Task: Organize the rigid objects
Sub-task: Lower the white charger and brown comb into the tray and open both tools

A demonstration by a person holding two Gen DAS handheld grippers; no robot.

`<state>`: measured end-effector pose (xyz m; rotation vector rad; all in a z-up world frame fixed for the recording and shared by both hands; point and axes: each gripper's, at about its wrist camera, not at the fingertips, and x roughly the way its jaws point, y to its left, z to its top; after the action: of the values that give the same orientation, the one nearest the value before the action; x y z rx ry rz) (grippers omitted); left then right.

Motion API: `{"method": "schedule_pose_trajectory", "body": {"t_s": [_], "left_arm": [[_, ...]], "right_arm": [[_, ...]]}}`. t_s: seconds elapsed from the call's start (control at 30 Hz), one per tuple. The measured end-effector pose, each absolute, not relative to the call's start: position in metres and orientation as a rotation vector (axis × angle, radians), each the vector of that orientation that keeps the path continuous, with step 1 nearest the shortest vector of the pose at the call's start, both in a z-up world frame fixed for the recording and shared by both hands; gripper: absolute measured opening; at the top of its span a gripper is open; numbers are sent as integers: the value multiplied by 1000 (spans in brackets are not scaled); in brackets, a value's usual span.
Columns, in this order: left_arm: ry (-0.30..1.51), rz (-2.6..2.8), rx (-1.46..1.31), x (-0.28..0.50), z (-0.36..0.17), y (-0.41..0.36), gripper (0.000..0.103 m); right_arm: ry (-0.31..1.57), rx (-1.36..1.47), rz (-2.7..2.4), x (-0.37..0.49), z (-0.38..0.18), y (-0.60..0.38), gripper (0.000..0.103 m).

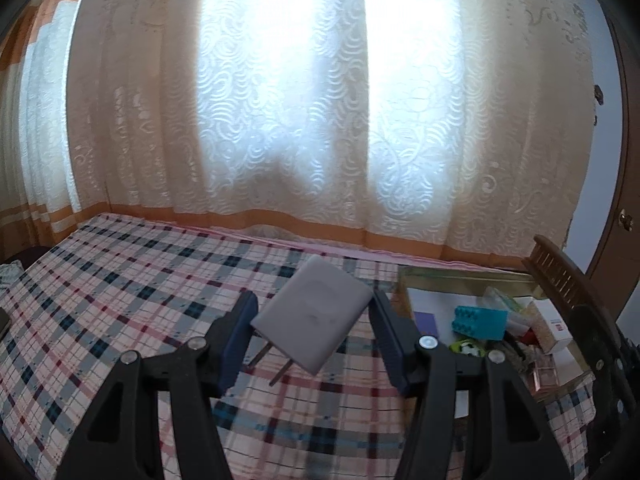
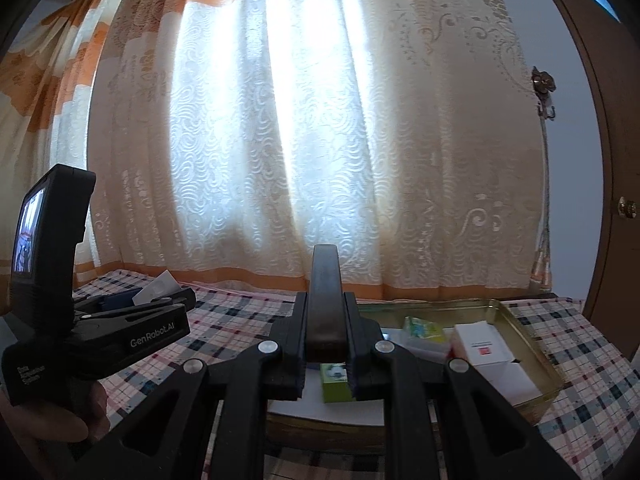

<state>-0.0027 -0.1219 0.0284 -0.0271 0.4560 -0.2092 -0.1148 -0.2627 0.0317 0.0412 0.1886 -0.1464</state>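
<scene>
My left gripper (image 1: 314,322) is shut on a white plug adapter (image 1: 312,316), held tilted above the plaid bed cover with its two prongs pointing down left. It also shows in the right wrist view (image 2: 154,289), where the left gripper (image 2: 168,294) is at the left. My right gripper (image 2: 325,354) is shut on a dark comb-like bar (image 2: 325,300) that stands upright between the fingers, over the near edge of a gold metal tray (image 2: 532,340). The tray (image 1: 460,276) lies to the right of the left gripper.
The tray holds a teal studded block (image 1: 480,322), a white box (image 2: 484,346), a green packet (image 2: 422,328) and a small green box (image 2: 336,384). A wooden comb (image 1: 560,272) sticks up at the tray's right. Curtains hang behind; a door (image 2: 616,208) is right.
</scene>
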Motion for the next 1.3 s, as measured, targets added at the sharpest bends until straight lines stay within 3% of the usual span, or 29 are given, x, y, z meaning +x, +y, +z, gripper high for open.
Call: {"method": "schedule_pose_trajectory", "body": {"t_s": [0.67,1.3], "left_arm": [[444,-382,12,5,41,-218,57],[568,-444,60,23,10,-298,57]], "right_arm": [[209,54,-316,-120,28,-346,17],[301,29,-435,-77,13,-408,17]]}}
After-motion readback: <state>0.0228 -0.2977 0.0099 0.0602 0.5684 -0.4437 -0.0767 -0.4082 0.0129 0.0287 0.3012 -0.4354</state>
